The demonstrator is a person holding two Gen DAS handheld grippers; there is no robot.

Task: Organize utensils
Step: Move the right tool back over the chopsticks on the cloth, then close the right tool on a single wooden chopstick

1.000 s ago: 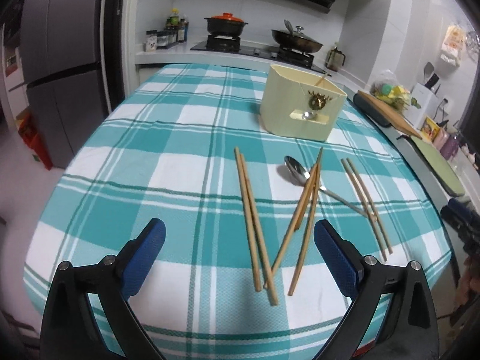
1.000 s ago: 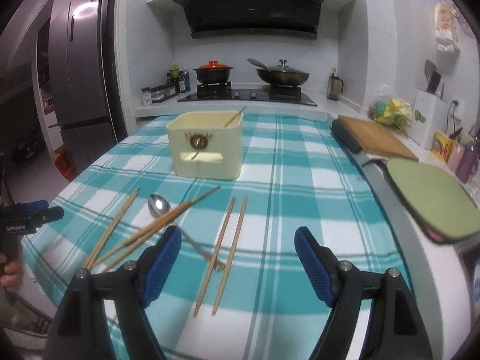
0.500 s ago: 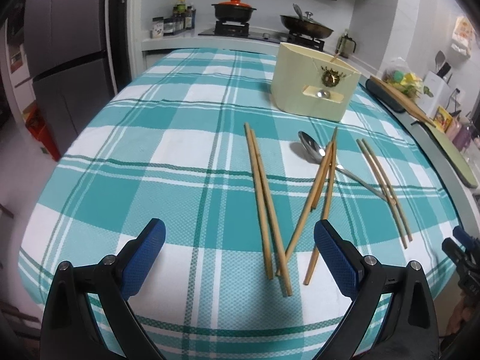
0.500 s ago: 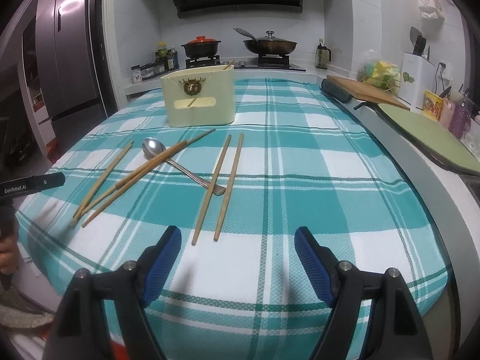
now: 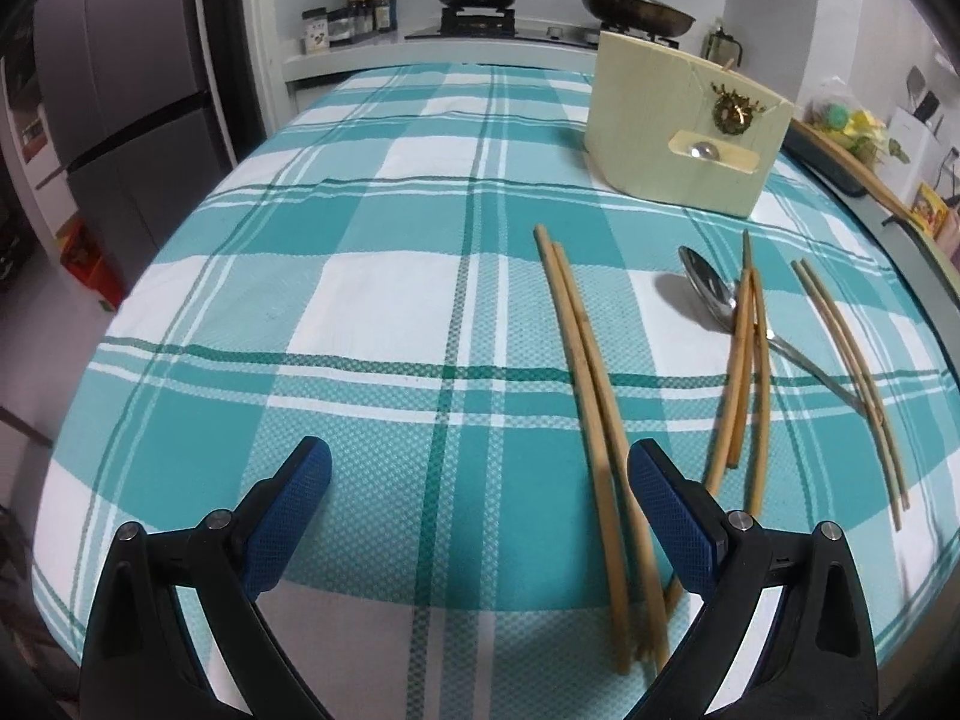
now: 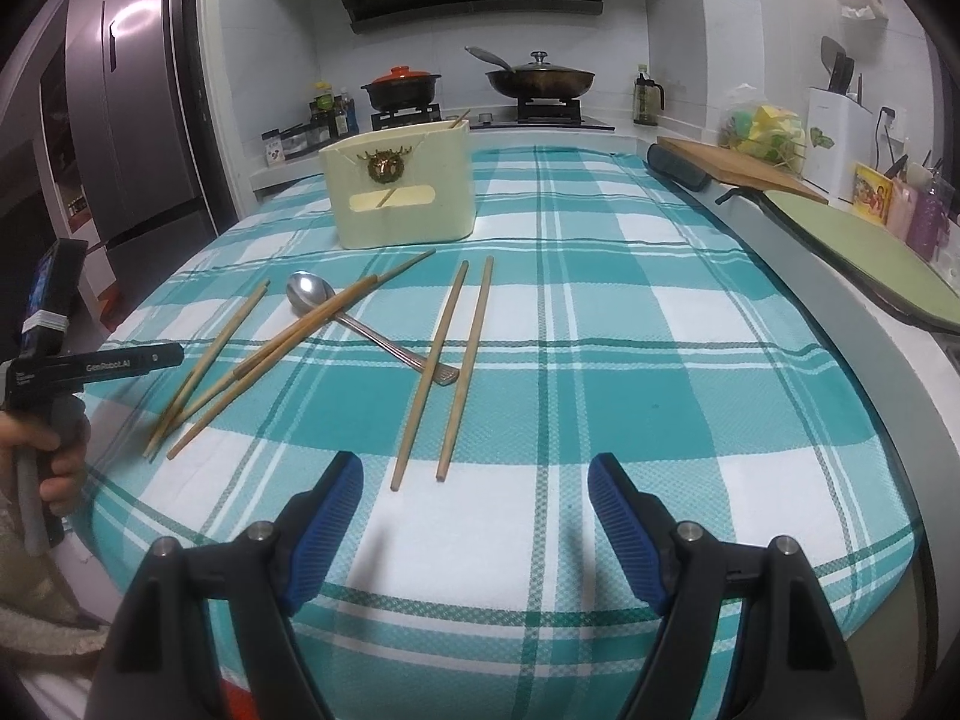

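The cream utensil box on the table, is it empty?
Not empty. One chopstick tip pokes above the utensil box rim at its back corner, and a stick shows through the front slot. The rest is hidden.

The cream holder (image 6: 401,197) hides most of one chopstick (image 6: 459,118), and its contents seem indiscernible.

Checked tablecloth (image 6: 600,312) carries holder (image 6: 402,192), spoon (image 6: 360,324), 6 chopsticks (image 6: 447,360).
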